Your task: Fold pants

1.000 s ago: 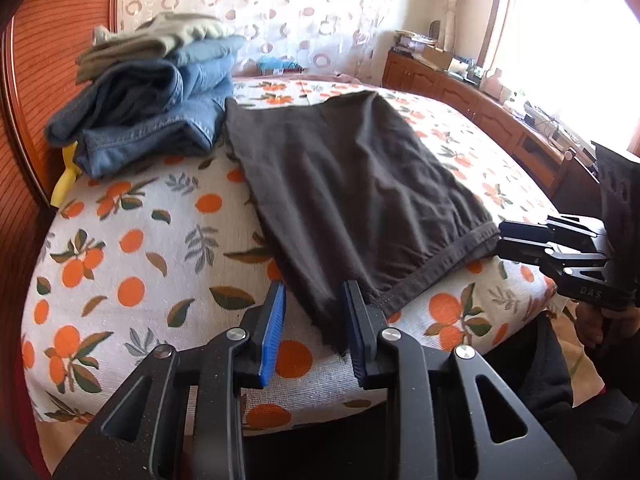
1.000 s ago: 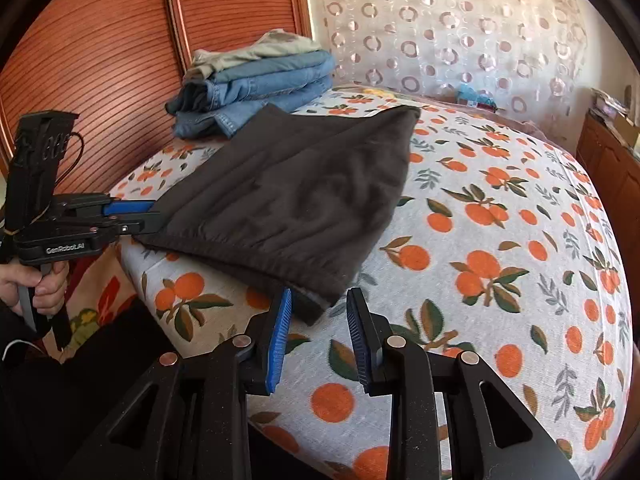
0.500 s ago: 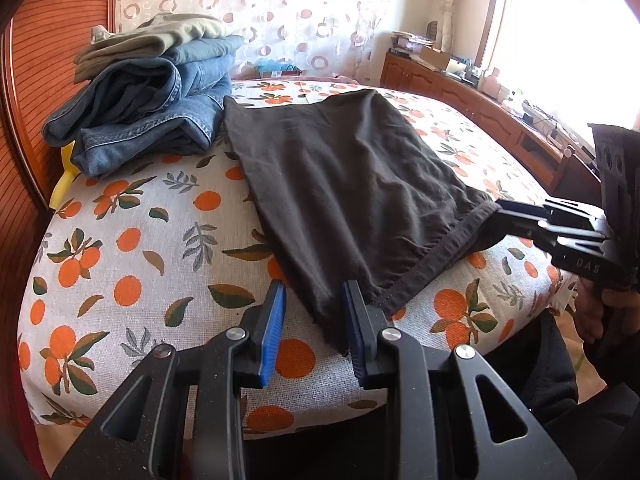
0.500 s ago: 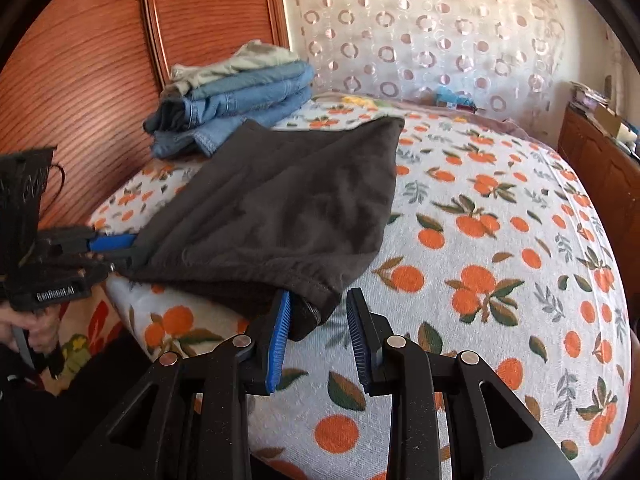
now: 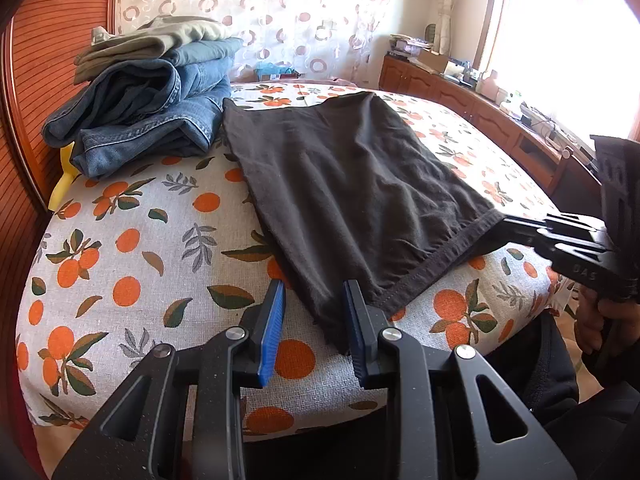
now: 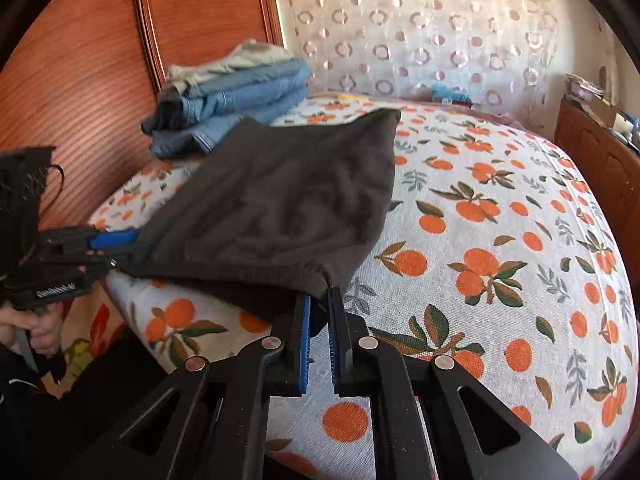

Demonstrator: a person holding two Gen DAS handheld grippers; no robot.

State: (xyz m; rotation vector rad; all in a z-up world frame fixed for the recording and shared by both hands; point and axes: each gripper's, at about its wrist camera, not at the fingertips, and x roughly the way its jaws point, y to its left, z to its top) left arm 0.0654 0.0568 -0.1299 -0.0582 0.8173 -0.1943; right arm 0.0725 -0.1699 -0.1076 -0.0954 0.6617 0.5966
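Dark brown pants lie folded lengthwise on the orange-print bed, hem end toward me. My left gripper is open, its blue pads on either side of the near left corner of the pants, not pinching it. My right gripper is shut on the near right corner of the pants and lifts it slightly off the bed. The right gripper also shows in the left wrist view at the hem corner. The left gripper shows in the right wrist view at the other corner.
A stack of folded jeans and a khaki garment sits at the head of the bed by the wooden headboard. The orange-print bedsheet stretches to the right. A wooden sideboard runs under the window.
My right gripper moved forward onto the right hem corner and shut on it, raising it a little. My left gripper stayed open around the left corner.
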